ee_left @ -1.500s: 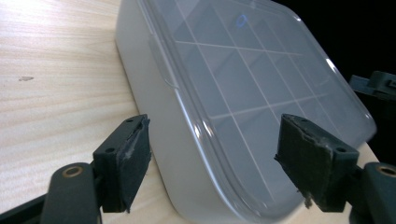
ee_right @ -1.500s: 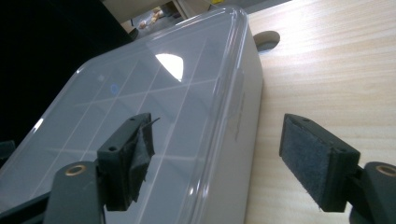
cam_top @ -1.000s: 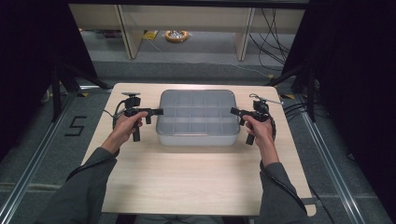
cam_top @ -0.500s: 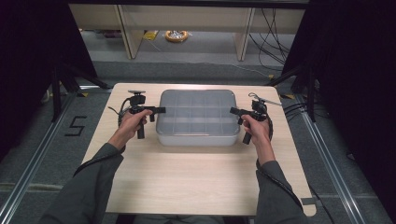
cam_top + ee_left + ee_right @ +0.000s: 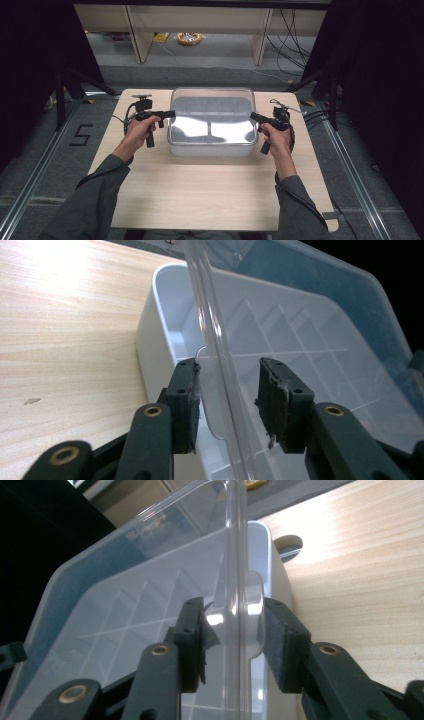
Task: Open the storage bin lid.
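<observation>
A clear plastic box point(image 5: 210, 149) with divided compartments stands at the far middle of the wooden table point(image 5: 210, 195). Its clear lid point(image 5: 212, 120) is raised off the box and catches glare. My left gripper point(image 5: 170, 114) is shut on the lid's left edge, my right gripper point(image 5: 253, 117) on its right edge. In the left gripper view the lid's rim point(image 5: 215, 340) runs up between the pads of my left gripper point(image 5: 227, 400), above the white box wall point(image 5: 155, 335). In the right gripper view my right gripper point(image 5: 235, 640) clamps the lid rim point(image 5: 235, 545) over the box point(image 5: 277, 580).
Bare wood point(image 5: 210, 210) lies between the box and the near edge. Beyond the table are shelf legs point(image 5: 137, 40), a yellow coil point(image 5: 189, 37) on the floor and cables point(image 5: 295, 35). A "5" marking point(image 5: 80, 135) is on the floor at left.
Both grippers have closed in on the lid's side edges and raised it; the lid now sits higher and reflects light.
</observation>
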Action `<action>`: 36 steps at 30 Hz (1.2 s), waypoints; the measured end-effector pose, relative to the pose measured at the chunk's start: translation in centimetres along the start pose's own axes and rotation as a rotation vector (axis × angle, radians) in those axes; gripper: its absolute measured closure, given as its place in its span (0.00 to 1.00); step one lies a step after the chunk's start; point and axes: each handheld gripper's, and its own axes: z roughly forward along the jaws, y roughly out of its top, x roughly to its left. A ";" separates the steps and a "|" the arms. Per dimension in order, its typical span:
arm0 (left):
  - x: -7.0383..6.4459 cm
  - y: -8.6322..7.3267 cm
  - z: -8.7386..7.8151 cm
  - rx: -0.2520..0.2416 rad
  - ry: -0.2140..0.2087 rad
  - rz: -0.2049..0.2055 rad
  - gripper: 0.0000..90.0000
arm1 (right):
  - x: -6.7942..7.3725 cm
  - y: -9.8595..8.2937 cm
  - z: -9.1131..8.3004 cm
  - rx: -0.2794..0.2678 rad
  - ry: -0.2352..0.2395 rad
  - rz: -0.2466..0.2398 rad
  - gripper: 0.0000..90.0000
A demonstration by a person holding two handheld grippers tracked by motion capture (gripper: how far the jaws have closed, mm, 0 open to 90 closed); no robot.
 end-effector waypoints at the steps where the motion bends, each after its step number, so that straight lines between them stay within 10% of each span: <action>1: 0.0 0.0 0.0 0.000 0.000 0.000 0.67 | 0.0 0.0 0.0 0.000 0.000 0.000 0.72; 36: -1.9 1.0 -2.6 -0.054 -0.018 0.007 0.69 | 1.9 1.3 -1.8 -0.045 0.012 -0.011 0.72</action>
